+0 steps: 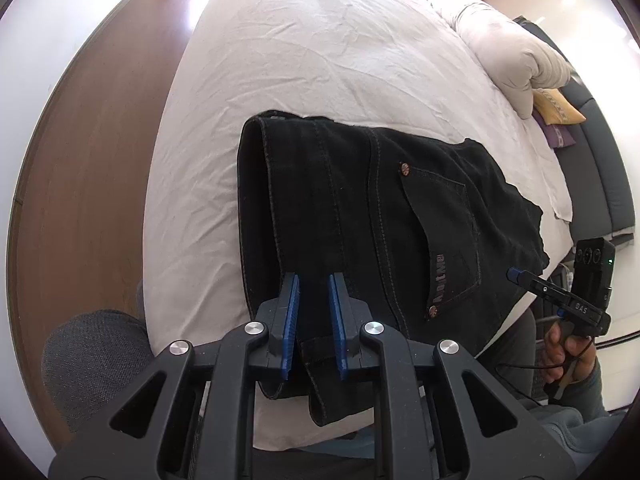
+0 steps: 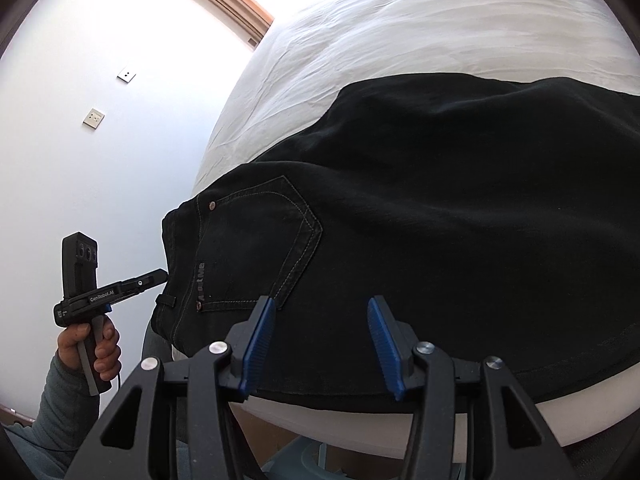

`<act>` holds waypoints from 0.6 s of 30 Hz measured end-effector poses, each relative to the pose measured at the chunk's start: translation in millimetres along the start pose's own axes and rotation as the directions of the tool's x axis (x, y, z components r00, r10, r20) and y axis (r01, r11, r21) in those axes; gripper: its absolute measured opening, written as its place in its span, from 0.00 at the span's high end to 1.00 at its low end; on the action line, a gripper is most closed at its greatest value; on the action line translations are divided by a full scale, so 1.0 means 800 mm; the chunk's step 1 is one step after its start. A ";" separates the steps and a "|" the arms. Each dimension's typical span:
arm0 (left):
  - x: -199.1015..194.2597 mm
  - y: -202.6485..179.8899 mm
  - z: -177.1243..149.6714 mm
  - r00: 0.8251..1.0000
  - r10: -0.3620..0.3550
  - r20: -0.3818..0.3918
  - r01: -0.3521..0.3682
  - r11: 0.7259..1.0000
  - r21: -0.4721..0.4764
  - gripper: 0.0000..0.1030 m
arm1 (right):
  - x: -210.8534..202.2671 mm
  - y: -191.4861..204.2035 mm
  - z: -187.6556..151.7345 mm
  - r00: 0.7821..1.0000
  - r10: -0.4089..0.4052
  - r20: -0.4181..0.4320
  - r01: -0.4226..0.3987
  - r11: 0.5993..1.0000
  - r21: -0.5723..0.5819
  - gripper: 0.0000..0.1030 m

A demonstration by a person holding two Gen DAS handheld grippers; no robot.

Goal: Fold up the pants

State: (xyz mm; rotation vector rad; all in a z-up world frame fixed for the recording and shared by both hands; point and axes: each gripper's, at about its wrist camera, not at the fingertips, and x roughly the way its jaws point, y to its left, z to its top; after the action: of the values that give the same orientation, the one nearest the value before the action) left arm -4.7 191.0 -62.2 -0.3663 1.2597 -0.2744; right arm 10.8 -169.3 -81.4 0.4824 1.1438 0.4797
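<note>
Black denim pants [image 1: 400,208] lie folded on the white bed [image 1: 300,60], back pocket up and waistband hanging over the near edge. My left gripper [image 1: 314,284] is shut on the waistband next to a belt loop, with black cloth pinched between its blue pads. In the right wrist view the same pants [image 2: 440,200] spread across the bed [image 2: 400,20], and the left gripper [image 2: 158,276] touches the waistband at their left end. My right gripper [image 2: 320,308] hovers open over the pants' near edge, nothing between its pads. Its tip [image 1: 516,274] shows just off the pants' right side.
A bunched white duvet [image 1: 512,52] lies at the bed's far right, with a yellow cushion [image 1: 558,108] and a purple one [image 1: 560,138] beside it. Wooden floor [image 1: 88,140] runs along the left. A grey padded seat [image 1: 92,356] sits near the bed corner. Wall sockets [image 2: 94,118] are on the white wall.
</note>
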 end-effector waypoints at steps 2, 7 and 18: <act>-0.005 0.002 -0.002 1.000 0.026 0.009 -0.026 1.000 -0.017 0.86 | 0.001 -0.002 0.000 1.000 -0.003 -0.006 0.003 1.000 0.004 0.50; -0.028 0.014 -0.006 0.997 -0.029 0.074 0.032 0.998 -0.046 0.31 | 0.003 0.001 -0.001 1.000 0.003 -0.011 -0.003 1.000 -0.002 0.50; -0.021 0.000 0.008 0.996 -0.060 0.070 0.060 0.998 0.001 0.56 | 0.004 0.000 -0.003 1.000 -0.006 -0.005 0.006 1.000 -0.002 0.50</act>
State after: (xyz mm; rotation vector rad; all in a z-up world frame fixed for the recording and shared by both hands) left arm -3.5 198.3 -45.8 -0.4117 1.1815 -0.3102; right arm 9.8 -167.1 -84.2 0.4757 1.1490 0.4769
